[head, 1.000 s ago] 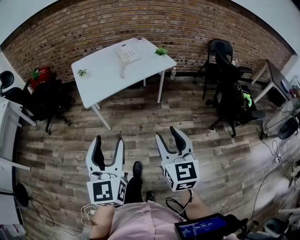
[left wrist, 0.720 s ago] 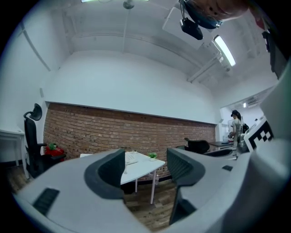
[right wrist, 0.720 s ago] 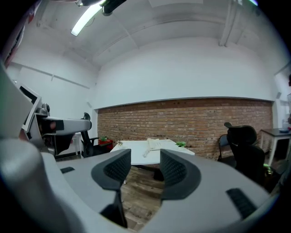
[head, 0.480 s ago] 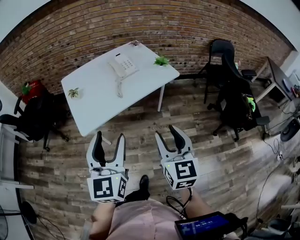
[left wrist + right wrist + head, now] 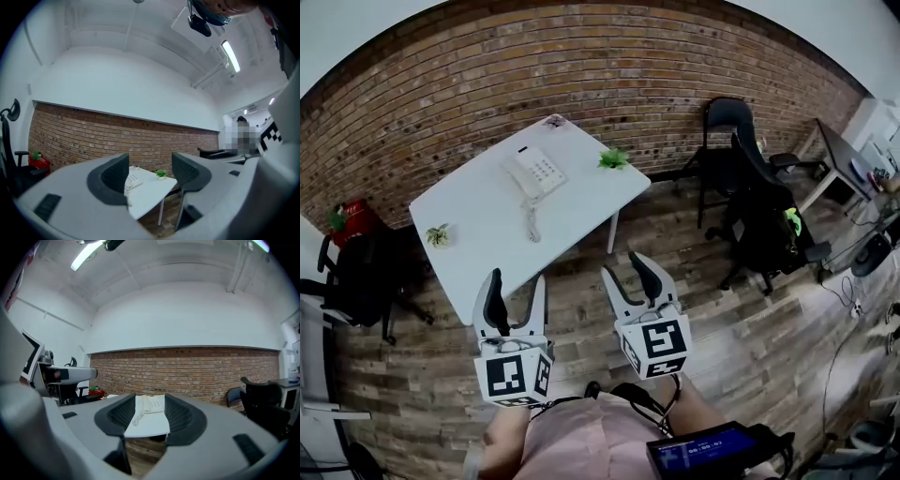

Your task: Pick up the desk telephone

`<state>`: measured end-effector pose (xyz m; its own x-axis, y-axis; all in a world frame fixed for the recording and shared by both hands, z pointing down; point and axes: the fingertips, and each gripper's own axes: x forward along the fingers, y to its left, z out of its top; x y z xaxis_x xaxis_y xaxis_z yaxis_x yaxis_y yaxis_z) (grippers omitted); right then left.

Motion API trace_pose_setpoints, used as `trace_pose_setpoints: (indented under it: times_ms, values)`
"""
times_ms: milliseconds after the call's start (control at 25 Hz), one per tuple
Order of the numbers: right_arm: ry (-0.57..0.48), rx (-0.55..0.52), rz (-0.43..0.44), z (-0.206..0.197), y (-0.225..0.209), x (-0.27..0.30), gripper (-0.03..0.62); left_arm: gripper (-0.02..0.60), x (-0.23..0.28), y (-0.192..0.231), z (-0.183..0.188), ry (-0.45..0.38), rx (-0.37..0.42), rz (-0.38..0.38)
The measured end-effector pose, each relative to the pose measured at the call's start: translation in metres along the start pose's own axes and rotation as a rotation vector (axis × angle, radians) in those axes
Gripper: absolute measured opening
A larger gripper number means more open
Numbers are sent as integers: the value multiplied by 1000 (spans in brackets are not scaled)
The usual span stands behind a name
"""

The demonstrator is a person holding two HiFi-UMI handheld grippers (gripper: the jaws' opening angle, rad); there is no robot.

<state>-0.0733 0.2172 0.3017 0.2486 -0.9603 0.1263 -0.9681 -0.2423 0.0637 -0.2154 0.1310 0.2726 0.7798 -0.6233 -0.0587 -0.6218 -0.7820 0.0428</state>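
The white desk telephone lies on the white table near the brick wall, its curly cord trailing toward the table's front edge. My left gripper and right gripper are held side by side over the wood floor, short of the table's front edge. Both are open with nothing between the jaws. In the left gripper view the telephone shows between the left gripper's jaws, far off. In the right gripper view the telephone sits between the right gripper's jaws, also at a distance.
Two small green plants stand on the table. Black office chairs crowd the right side, and another black chair with a red object sits left. A desk stands at far right.
Both grippers have moved forward across the floor toward the table, which now lies nearer and lower in the head view. The jaws look as they did.
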Motion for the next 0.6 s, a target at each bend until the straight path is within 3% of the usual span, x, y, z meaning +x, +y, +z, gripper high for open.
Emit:
trace_pose_setpoints:
  times_ms: [600]
  values:
    - [33,13,-4,-19,-45,54,200,291,67,-4,-41,71,-5,-10]
